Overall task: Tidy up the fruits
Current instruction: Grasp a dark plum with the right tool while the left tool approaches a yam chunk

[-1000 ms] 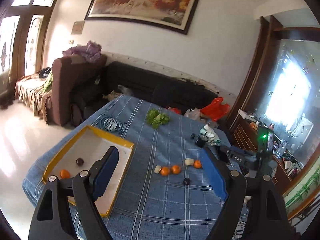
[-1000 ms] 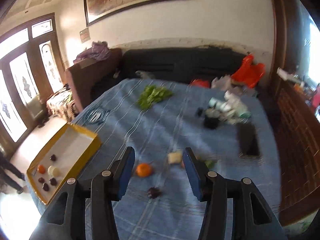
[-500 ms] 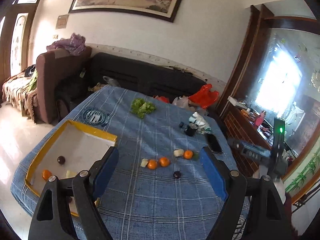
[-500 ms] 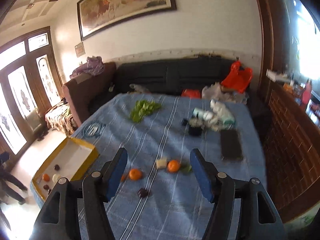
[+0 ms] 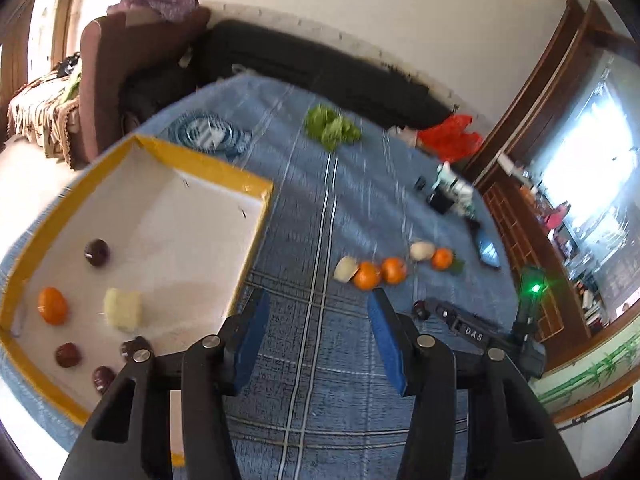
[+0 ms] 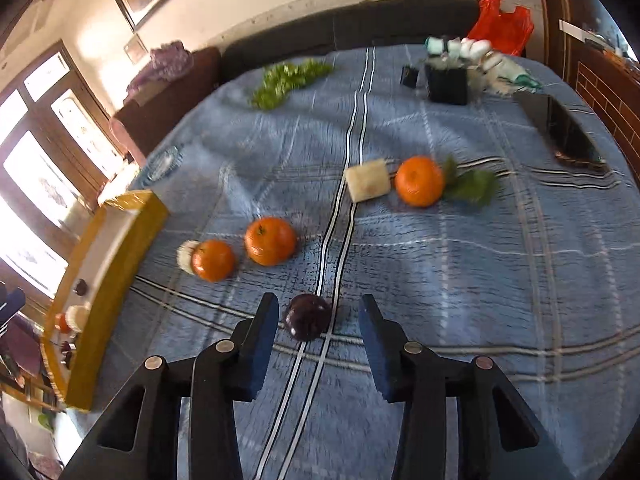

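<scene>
A yellow-rimmed white tray (image 5: pixel 208 168) lies on the blue cloth at the left and holds an orange (image 5: pixel 53 305), a pale fruit piece (image 5: pixel 123 308) and several dark plums. On the cloth lie three oranges (image 6: pixel 270 241), two pale pieces (image 6: pixel 367 180) and a dark plum (image 6: pixel 308 317). My right gripper (image 6: pixel 318 320) is open, low over the cloth, with the plum between its fingers, not touching. My left gripper (image 5: pixel 318 316) is open and empty above the cloth, right of the tray. The right gripper's body (image 5: pixel 472 330) shows in the left wrist view.
Green leaves (image 5: pixel 332 128) lie at the far middle of the table. A black cup (image 6: pixel 447 82), white bottles (image 6: pixel 480 56) and a dark phone (image 6: pixel 570 132) sit at the far right. A dark sofa (image 5: pixel 320 68) stands behind the table.
Both grippers dropped and moved forward toward the table. The right gripper now straddles the dark plum, which was well ahead of it before. Both stayed open.
</scene>
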The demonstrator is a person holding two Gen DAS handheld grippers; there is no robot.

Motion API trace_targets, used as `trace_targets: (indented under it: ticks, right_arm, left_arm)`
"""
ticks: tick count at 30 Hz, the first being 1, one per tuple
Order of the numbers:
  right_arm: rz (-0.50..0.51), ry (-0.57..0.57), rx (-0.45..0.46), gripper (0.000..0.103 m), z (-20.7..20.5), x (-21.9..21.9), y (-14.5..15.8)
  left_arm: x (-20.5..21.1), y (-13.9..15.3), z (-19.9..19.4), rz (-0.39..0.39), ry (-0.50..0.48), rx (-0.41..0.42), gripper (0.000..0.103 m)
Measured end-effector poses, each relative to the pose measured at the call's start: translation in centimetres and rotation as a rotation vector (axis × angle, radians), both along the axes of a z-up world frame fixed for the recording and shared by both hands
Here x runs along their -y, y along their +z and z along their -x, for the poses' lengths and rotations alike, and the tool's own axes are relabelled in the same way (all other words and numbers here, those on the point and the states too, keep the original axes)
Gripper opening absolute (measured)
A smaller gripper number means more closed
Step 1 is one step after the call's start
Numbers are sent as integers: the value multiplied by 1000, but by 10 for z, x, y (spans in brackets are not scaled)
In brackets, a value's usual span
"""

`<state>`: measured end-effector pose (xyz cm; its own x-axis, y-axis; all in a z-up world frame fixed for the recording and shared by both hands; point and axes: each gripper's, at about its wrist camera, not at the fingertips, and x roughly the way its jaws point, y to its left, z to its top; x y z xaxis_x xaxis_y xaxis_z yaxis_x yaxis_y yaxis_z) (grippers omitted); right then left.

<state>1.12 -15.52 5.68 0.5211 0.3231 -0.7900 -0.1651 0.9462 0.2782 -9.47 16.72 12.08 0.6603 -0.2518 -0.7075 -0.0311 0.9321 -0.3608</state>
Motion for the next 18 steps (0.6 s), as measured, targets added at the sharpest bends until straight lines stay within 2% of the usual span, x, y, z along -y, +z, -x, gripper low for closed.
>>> trace_targets:
  ticks: [5,6,9,12,14,15,17,18]
  right_arm:
    - [8,36,18,45,-3,-10,-12]
    - [16,43,27,44,-3,-11,-13]
    - [-17,81,40,28,1,-15,-12]
    - [19,99,70,28,6,-20,-12]
    - [19,106,78,28,7,-20,-12]
    - [14,107,76,28,6,-20,-12]
    - [-15,104,61,28,4,-15,-13]
    - [-22,103,56,28,2,-15,-13]
  left_arm:
    - [37,-37,-37,-74,-95,-64,50]
    - [43,-41,-42,-82,-113,-66,50]
    - [69,-54,-64,-138,-161,-64,50]
    - [79,-65,-82,-169,-180,-76,50]
    - [80,-72,-96,-161,-179,-82,50]
    - [78,-75,-103,-162,-168,-80,48]
    - [75,-81,-111,-163,-151,-84,36]
    - [73,-85,-114,-153,-146,-94,35]
